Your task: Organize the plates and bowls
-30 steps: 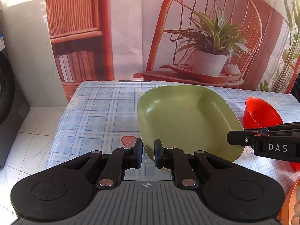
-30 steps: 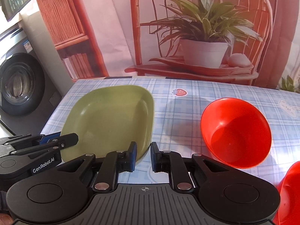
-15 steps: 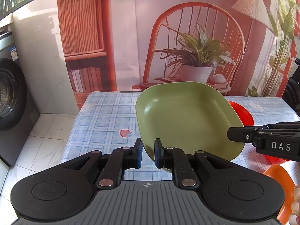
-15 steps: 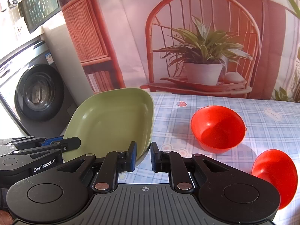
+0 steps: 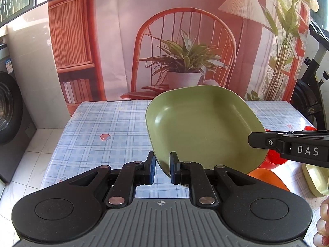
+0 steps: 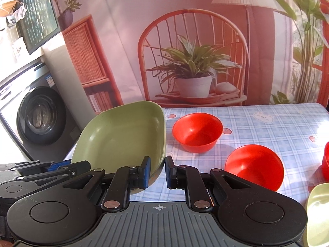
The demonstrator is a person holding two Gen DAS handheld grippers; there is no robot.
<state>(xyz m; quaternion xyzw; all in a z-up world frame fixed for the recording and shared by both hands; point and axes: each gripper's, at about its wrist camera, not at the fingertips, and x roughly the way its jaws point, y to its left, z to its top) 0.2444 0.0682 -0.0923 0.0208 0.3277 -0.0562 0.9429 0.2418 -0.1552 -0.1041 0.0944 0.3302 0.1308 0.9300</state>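
A green square plate (image 5: 203,127) is held in the air above the checked table (image 5: 107,127), tilted up at its far side. My left gripper (image 5: 162,167) is shut on its near left rim. My right gripper (image 6: 157,170) is shut on its near right rim, and the plate (image 6: 123,135) fills the left of the right wrist view. The right gripper's finger also shows at the right of the left wrist view (image 5: 287,146). Two red bowls (image 6: 197,131) (image 6: 255,165) stand on the table to the right of the plate.
A third red bowl (image 6: 326,160) and a pale green dish (image 6: 316,212) sit at the table's right edge. An orange dish (image 5: 265,177) lies under the plate's right side. A washing machine (image 6: 39,115) stands left of the table. A printed backdrop hangs behind.
Both grippers have lifted the green plate off the table and drawn it back toward me. The table and red bowls now look farther away.
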